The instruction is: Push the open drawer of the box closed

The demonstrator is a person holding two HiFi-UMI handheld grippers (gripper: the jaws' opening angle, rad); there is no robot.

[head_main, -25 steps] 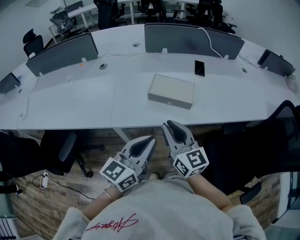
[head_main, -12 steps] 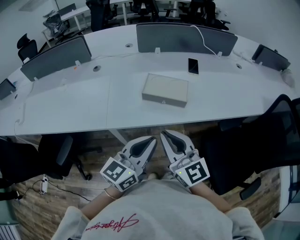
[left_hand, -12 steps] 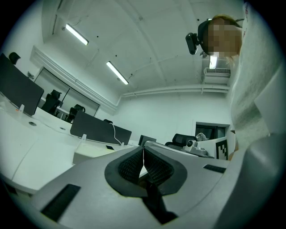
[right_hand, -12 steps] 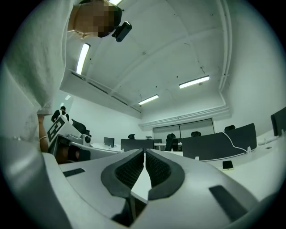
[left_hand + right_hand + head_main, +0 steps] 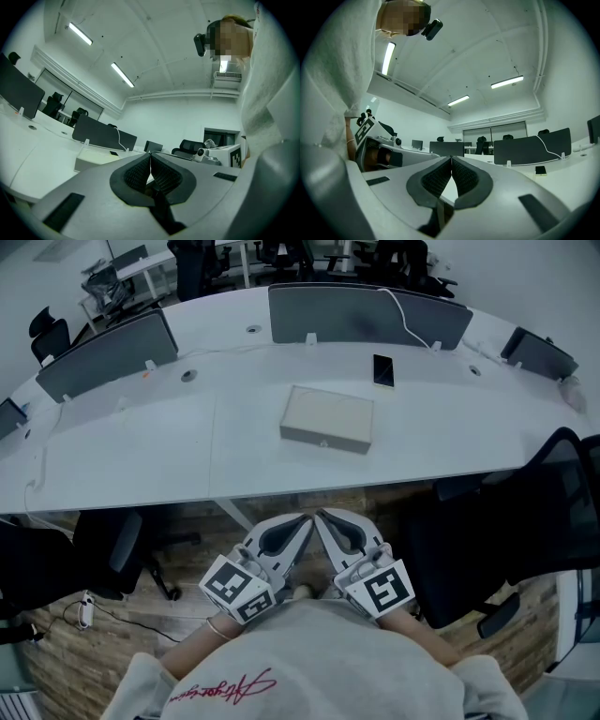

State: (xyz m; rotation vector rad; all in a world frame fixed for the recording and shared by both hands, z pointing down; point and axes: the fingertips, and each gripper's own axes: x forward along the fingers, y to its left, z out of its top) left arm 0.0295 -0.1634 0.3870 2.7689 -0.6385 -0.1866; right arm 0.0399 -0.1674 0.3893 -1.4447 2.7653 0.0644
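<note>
From above, the left gripper (image 5: 302,520) and right gripper (image 5: 321,516) sit side by side at the person's lap, below the near edge of a curved white desk (image 5: 141,456) and well apart from the box (image 5: 327,418). The box lies mid-desk, its pull-fitted front towards the person. Only the gripper views show the jaws. The left pair meet at the tips with nothing between them. The right pair, just closing, are likewise together and empty. Those views alone catch the ceiling lights (image 5: 123,75). Grey divider screens (image 5: 103,354) line the far edge. A dark phone (image 5: 382,370) lies beyond the box, a white cable (image 5: 412,320) trails over one screen, and a black office chair (image 5: 553,512) stands at right. Red script on the sweatshirt (image 5: 220,688) is illegible.
</note>
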